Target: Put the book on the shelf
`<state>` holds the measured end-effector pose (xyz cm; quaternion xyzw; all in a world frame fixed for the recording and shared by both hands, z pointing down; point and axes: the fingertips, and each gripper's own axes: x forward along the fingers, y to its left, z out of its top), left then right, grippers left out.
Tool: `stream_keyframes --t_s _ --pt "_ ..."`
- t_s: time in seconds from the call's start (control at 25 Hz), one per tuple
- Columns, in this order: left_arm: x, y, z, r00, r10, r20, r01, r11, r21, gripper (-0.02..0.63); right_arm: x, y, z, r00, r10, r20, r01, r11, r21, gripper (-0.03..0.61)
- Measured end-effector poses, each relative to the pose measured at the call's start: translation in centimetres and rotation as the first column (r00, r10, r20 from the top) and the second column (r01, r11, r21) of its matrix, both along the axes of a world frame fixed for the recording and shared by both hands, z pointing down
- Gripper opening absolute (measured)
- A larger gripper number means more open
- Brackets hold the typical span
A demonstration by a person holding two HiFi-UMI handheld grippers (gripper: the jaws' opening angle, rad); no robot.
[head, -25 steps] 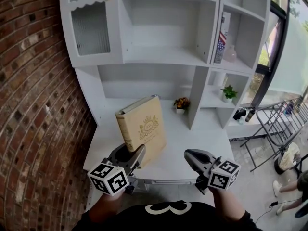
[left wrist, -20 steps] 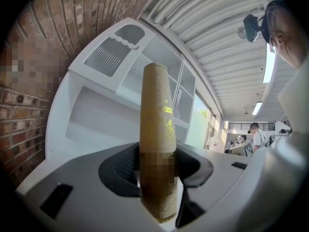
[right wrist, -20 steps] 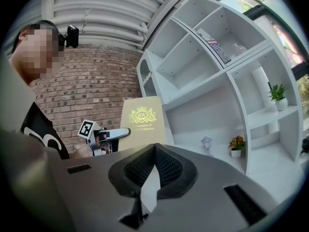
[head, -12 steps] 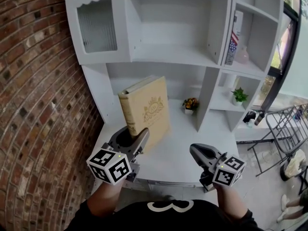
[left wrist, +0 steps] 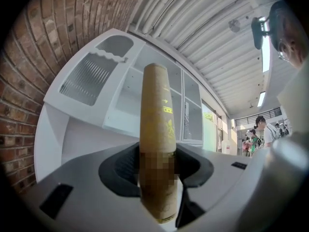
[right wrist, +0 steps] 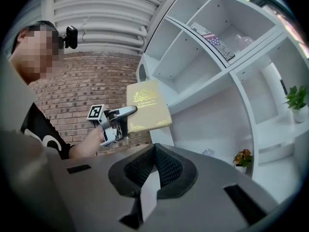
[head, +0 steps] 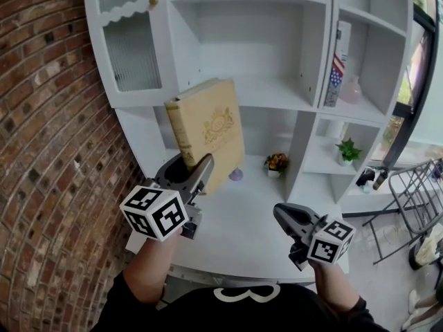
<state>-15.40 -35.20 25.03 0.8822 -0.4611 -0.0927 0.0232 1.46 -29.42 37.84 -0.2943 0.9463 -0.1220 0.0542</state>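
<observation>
The book [head: 208,126] is thick and tan with a gold crest on its cover. It stands upright in the air before the white shelf unit [head: 273,95], its top level with the wide middle compartment. My left gripper [head: 190,168] is shut on the book's lower end, and in the left gripper view the spine [left wrist: 157,129] rises straight out of the jaws. The right gripper view shows the book's cover [right wrist: 147,105] and my left gripper [right wrist: 123,114] from the side. My right gripper [head: 280,214] hovers low over the desk's right half, shut and empty, its pads [right wrist: 153,153] meeting.
A brick wall [head: 41,151] runs close along the left. Upper left is a ribbed-glass cabinet door [head: 131,47]. The right compartments hold a flag-spined book [head: 338,64], a pink vase [head: 351,88] and a potted plant [head: 348,151]. A small flower pot [head: 275,163] stands on the desk.
My left gripper has carried the book up from just above the desk to the height of the middle shelf. My right gripper has shifted only a little.
</observation>
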Motion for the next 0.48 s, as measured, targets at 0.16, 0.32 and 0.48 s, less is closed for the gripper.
stream_keyframes --t_s 0.16,0.32,0.48 --pt "0.7 -2.0 -2.7 1.000 -0.023 0.016 0.023 0.999 0.037 0.184 0.8 -1.7 -1.2 1.000 -0.029 0.011 0.028 0.999 0.018 0.011" --pt "1.0 -3.8 -5.7 0.998 -0.056 0.025 0.054 0.995 0.090 0.184 1.6 -3.2 -1.7 0.999 -0.052 0.002 0.051 0.998 0.036 0.012" --pt "1.3 -5.6 -8.0 0.993 -0.105 0.049 0.098 0.986 0.136 0.184 2.2 -4.6 -1.9 0.997 -0.072 0.006 0.072 0.996 0.045 0.011"
